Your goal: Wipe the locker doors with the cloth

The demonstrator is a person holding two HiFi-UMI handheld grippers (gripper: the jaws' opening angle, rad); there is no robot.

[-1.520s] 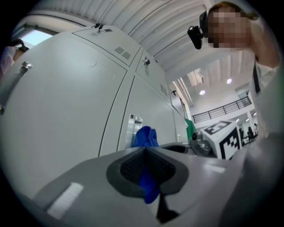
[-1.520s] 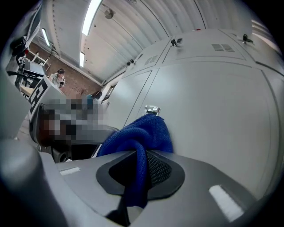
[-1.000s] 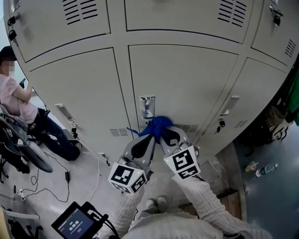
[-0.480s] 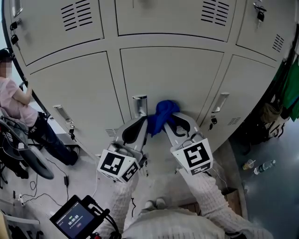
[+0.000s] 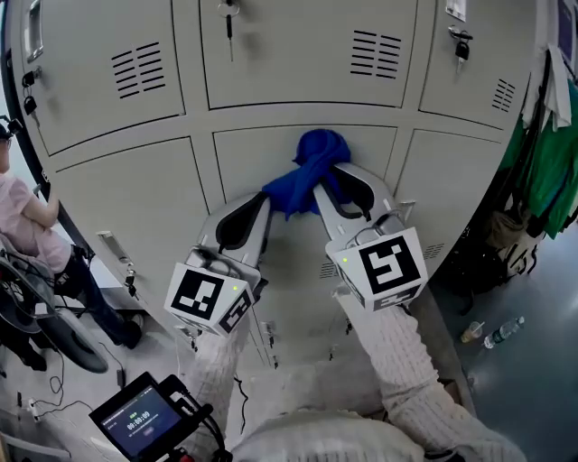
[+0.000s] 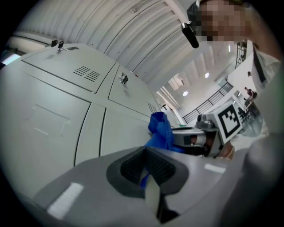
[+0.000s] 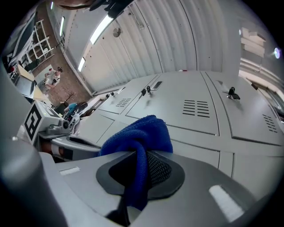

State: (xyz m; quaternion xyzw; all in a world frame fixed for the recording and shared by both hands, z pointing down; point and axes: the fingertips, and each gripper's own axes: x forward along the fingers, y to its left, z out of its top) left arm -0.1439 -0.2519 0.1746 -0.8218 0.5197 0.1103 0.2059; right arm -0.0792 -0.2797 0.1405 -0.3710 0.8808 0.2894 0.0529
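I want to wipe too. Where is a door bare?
The left door is bare between its top edge and handle. Crowded: the middle, where left tongs and right tongs pinch the cloth, and above, by vents and key.

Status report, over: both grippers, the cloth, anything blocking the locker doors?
Left gripper shut on bunched blue cloth. Right gripper shut on it too. Cloth against top of grey metal locker door. Nothing in the way.
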